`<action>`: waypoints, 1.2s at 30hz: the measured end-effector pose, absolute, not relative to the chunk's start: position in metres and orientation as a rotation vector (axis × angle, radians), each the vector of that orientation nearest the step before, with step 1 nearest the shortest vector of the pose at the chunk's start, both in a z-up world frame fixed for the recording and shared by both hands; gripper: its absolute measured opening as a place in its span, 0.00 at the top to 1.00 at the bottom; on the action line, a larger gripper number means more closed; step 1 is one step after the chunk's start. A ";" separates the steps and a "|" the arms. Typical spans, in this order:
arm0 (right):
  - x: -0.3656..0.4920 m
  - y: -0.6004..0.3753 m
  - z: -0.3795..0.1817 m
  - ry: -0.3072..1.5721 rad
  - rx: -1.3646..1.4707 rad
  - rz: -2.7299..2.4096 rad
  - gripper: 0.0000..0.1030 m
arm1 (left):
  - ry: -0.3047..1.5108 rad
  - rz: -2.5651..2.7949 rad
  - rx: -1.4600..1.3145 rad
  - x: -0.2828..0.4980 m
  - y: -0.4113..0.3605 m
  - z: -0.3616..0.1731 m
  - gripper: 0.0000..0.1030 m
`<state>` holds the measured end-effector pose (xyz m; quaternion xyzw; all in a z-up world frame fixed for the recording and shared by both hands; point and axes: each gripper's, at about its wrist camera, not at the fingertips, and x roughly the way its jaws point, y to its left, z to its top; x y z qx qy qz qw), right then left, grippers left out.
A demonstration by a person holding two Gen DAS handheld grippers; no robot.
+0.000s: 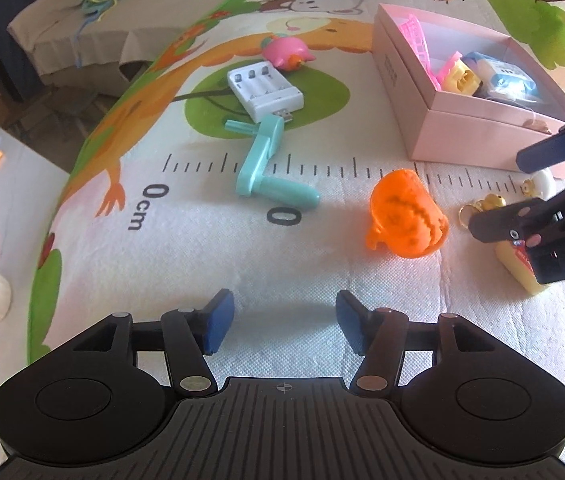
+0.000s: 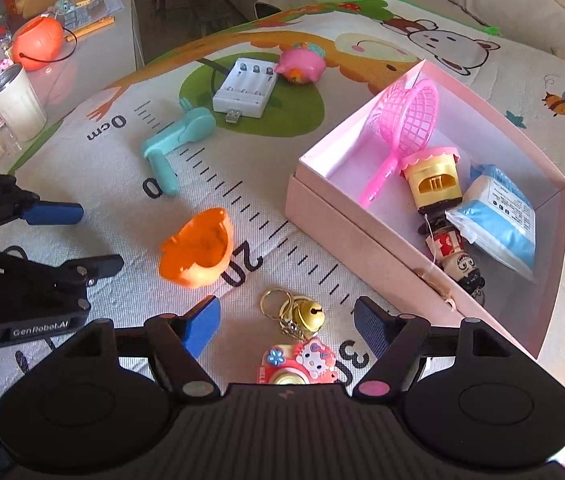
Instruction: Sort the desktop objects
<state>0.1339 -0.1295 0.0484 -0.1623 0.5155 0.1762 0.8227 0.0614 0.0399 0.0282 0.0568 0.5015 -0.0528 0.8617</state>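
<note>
Pink box [image 2: 362, 236] holds pink net scoop [image 2: 406, 124], blue packet [image 2: 502, 220], figurine [image 2: 458, 264].

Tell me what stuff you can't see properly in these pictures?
- Hello Kitty toy: right wrist view, its lower part hidden behind the right gripper.
- Blue packet: right wrist view, print too small to read.
- Yellow toy: left wrist view, mostly covered by the right gripper.

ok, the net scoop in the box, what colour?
Pink. The net scoop leans against the wall of the box, seen best from the right wrist view.
</note>
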 end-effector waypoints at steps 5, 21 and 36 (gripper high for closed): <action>0.145 -0.114 0.046 1.084 -0.355 0.410 0.45 | 1.034 -0.102 0.117 0.052 0.049 0.029 0.29; 0.159 -0.046 0.038 1.200 -0.431 0.439 0.60 | 0.950 -0.194 0.073 0.039 0.077 0.023 0.11; 0.142 -0.087 0.018 1.283 -0.551 0.315 0.28 | 0.991 -0.199 0.099 0.036 0.076 0.014 0.06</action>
